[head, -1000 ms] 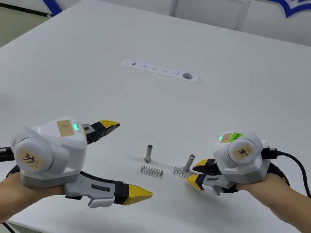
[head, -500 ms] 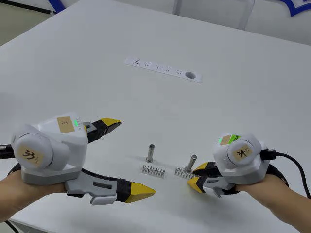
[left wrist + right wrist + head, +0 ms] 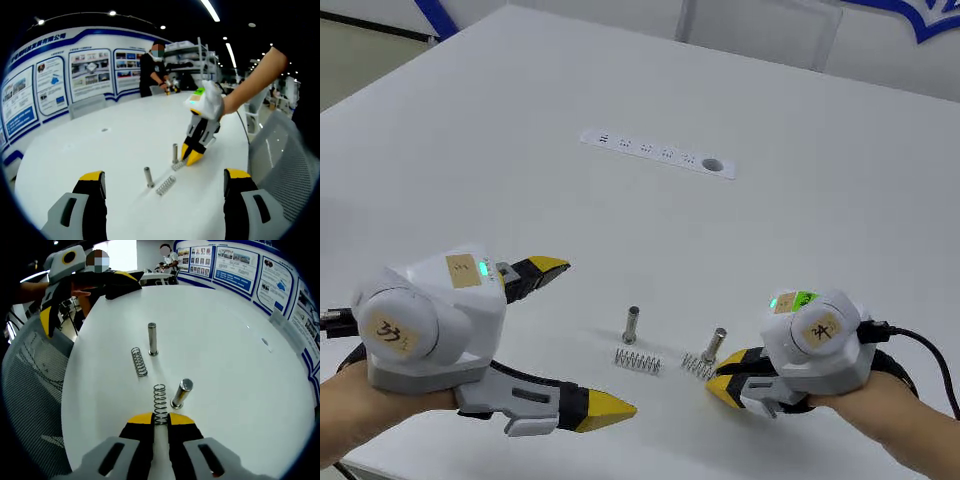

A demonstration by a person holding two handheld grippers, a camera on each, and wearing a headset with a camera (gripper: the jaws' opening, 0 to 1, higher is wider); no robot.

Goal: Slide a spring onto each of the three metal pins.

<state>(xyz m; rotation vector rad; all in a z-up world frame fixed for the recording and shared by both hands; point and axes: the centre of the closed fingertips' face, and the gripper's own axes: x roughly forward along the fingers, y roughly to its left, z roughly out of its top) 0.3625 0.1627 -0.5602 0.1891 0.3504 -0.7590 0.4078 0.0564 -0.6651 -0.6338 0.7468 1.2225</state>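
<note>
Two yellow-tipped jaws of the right tool (image 3: 160, 419) were drawn almost together at the nearest edge of the scene, pinching the near end of a short coiled steel spring (image 3: 159, 402) that lay flat on the smooth white desk (image 3: 225, 350) and pointed away along the jaws. Just beside that spring, to its right in the right gripper view, stood a short silver metal pin with a flat round head (image 3: 181, 393), not touching the coil. Further out a second coiled steel spring (image 3: 139, 361) lay loose on the desk, close beside a second upright silver pin (image 3: 152, 339); neither pin carried a spring. The left tool (image 3: 585, 337) hung above the desk off to the side, its jaws spread wide and holding nothing. Farthest off, a long white socket strip (image 3: 657, 152) sat flush in the desk. The step in hand looked like the pick-up of the first spring. The next move would probably call for lifting it, turning its open end down over the near pin's head, and lining up carefully, since a coil held by one end may flex or slip.
</note>
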